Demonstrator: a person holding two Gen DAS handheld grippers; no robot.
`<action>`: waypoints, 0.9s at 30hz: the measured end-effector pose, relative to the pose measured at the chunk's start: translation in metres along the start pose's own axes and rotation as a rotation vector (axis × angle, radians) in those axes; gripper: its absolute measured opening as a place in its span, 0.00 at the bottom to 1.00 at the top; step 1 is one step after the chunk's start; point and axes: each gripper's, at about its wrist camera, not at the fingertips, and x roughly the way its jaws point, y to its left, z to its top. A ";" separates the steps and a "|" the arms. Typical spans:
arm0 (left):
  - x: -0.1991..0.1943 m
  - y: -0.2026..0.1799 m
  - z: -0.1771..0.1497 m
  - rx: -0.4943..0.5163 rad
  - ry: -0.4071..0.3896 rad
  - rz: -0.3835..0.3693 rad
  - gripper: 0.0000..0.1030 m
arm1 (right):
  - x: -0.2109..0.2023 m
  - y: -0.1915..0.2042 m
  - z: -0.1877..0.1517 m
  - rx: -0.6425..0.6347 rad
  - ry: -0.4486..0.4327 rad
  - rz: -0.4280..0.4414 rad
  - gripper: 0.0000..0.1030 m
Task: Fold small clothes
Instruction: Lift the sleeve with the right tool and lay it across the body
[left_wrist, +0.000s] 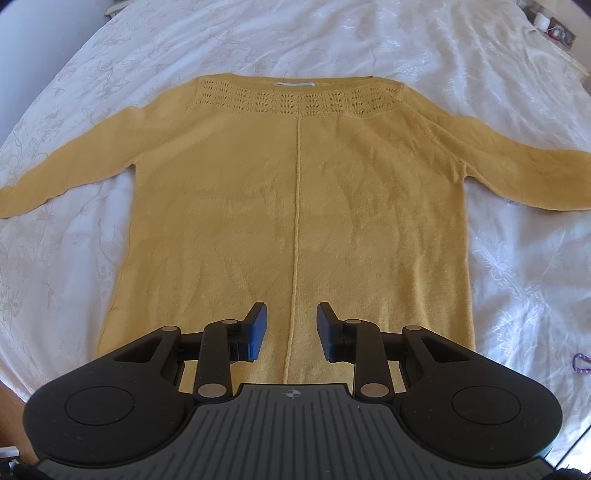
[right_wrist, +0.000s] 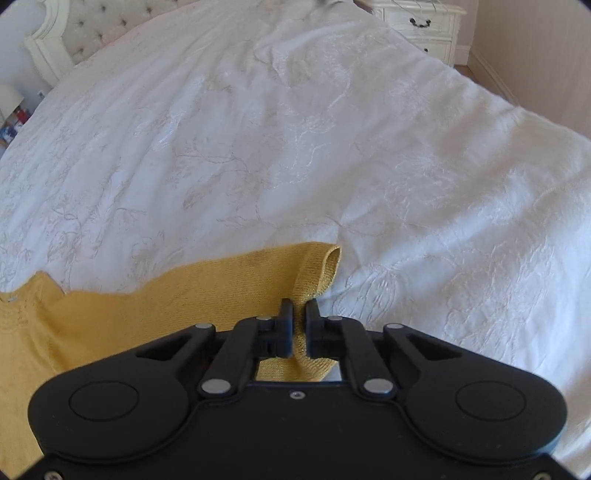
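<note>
Yellow sweater (left_wrist: 295, 206) lay flat on white bed (left_wrist: 517, 277), sleeves spread out. Left gripper (left_wrist: 291, 330) hung over bottom hem, jaws apart, nothing between. Right gripper (right_wrist: 298, 319) had jaws clamped on sleeve cuff (right_wrist: 317, 273).

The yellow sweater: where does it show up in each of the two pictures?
Left wrist view: the yellow sweater lies flat across the middle, both sleeves spread, neckline at the far side.
Right wrist view: only its shoulder and one sleeve show at lower left; the right tongs are shut on the sleeve cuff.
Shared landmark: the white embroidered bedspread under it.
</note>
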 end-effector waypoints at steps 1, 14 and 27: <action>-0.001 -0.001 0.001 -0.002 -0.006 -0.005 0.28 | -0.007 -0.006 0.003 0.017 -0.020 -0.008 0.11; 0.004 0.008 0.005 0.017 -0.015 -0.058 0.28 | -0.038 0.007 0.017 0.107 -0.074 -0.019 0.11; 0.026 0.096 0.019 0.008 -0.037 -0.124 0.28 | -0.100 0.221 0.035 -0.014 -0.202 0.271 0.11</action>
